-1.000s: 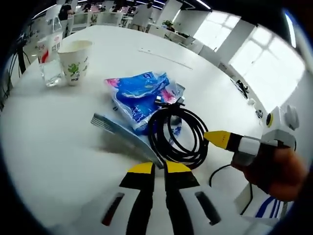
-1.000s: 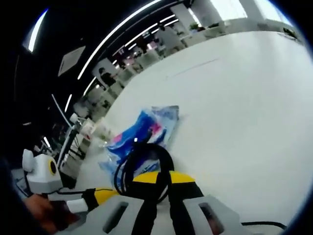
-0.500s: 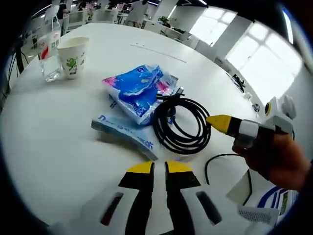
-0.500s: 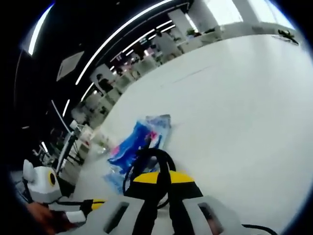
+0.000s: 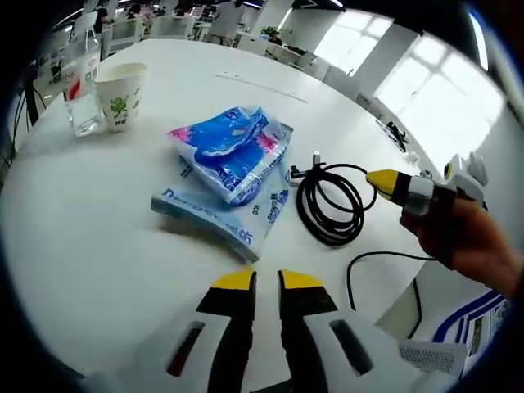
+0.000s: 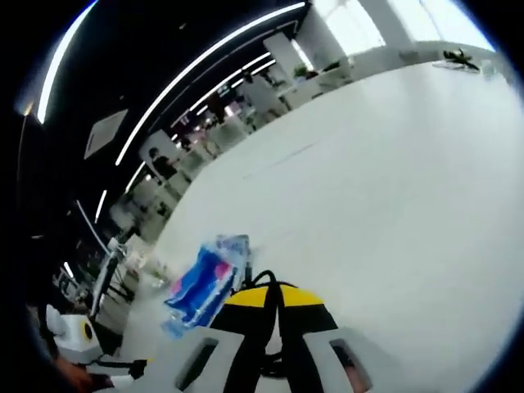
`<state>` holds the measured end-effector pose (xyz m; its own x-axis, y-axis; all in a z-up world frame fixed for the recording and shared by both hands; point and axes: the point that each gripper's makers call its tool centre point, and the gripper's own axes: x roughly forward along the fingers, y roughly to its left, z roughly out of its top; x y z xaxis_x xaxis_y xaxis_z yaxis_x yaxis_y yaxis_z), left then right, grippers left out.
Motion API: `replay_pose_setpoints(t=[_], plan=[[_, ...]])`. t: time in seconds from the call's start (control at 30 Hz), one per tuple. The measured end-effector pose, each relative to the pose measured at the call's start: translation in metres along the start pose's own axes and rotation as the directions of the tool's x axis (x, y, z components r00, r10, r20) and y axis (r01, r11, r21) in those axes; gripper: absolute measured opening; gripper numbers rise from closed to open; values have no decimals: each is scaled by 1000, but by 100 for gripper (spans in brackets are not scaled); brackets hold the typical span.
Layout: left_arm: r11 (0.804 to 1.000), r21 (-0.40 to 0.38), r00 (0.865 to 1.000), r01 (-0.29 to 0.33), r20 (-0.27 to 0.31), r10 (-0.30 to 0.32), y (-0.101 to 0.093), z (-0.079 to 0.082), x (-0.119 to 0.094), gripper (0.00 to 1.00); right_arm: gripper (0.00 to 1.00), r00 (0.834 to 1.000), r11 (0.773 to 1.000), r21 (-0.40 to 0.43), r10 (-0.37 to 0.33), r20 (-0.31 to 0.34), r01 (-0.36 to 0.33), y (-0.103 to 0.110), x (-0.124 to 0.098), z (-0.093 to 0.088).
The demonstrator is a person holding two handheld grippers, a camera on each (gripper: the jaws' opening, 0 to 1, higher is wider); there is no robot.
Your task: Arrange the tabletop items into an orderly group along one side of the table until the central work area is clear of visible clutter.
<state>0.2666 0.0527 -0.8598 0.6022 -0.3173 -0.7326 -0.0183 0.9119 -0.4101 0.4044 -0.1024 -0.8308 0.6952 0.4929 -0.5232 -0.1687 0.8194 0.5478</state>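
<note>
Left gripper view: the left gripper point(image 5: 267, 281) is held with jaws nearly pressed together, nothing pinched; blue packets point(image 5: 228, 176) lie just ahead; the black cable point(image 5: 332, 205) is pinched by the right gripper point(image 5: 383, 182) ahead-right. Right gripper view: the right gripper point(image 6: 272, 296) is clamped on the cable point(image 6: 264, 280); packets point(image 6: 201, 282) ahead-left.

Right claw point(image 6: 273, 296) jaws pressed together over black cable point(image 6: 264, 280), blue-pink packet point(image 6: 203, 278) just beside, on white counter point(image 6: 393, 188)
</note>
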Motion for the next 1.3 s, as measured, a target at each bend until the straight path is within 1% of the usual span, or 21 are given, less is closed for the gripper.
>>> replay_pose_setpoints(t=[0.07,0.13,0.17,0.2,0.27,0.3,0.4,0.47,0.5,0.67,0.73,0.8,0.9,1.03,1.1,1.2,1.3], plan=[[1000,1,1000,-3,1,3,2,0,1,7,0,1000,1000,6,-11,6,11,-10,-1,7],[1000,0,1000,-5,0,5,3,0,1,7,0,999,999,25,-27,18,27,-15,-2,11],[1000,0,1000,-6,0,6,3,0,1,7,0,999,998,42,-38,30,37,-19,-3,15],[1000,-2,1000,-7,1,7,4,0,1,7,0,997,996,75,-56,46,53,-25,-4,19],[1000,-3,1000,-9,3,9,5,1,1,7,0,996,992,105,-74,57,68,-33,-4,24],[1000,-5,1000,-10,5,10,5,2,0,7,0,994,989,127,-89,65,80,-41,-3,29],[1000,-6,1000,-12,9,12,4,3,-2,7,0,991,982,158,-115,67,103,-51,-5,30],[1000,-7,1000,-12,10,12,4,3,-3,7,0,991,979,168,-124,60,112,-51,-6,25],[1000,-8,1000,-12,10,12,3,3,-3,7,0,990,978,167,-132,53,122,-55,-5,20],[1000,-9,1000,-14,13,14,5,5,-2,7,0,990,982,140,-137,39,130,-58,-1,11],[1000,-10,1000,-15,15,15,5,6,-2,8,0,990,985,100,-141,19,139,-57,-1,8],[1000,-11,1000,-16,17,17,5,6,-3,8,0,990,988,68,-141,-6,141,-53,-1,1],[1000,-14,1000,-17,21,17,5,8,-3,8,0,990,989,47,-140,-34,141,-52,0,-6],[1000,-18,999,-18,26,19,6,9,-4,9,1,992,993,31,-112,-57,114,-49,4,-7],[1000,-18,999,-19,28,20,6,10,-5,9,2,994,997,10,-74,-75,75,-41,5,-10],[1000,-22,999,-21,31,22,6,10,-6,9,2,994,998,-28,-66,-90,63,-37,10,-9],[999,-24,999,-23,30,23,7,9,-6,9,4,993,997,-37,-64,-99,60,-32,8,-16]])
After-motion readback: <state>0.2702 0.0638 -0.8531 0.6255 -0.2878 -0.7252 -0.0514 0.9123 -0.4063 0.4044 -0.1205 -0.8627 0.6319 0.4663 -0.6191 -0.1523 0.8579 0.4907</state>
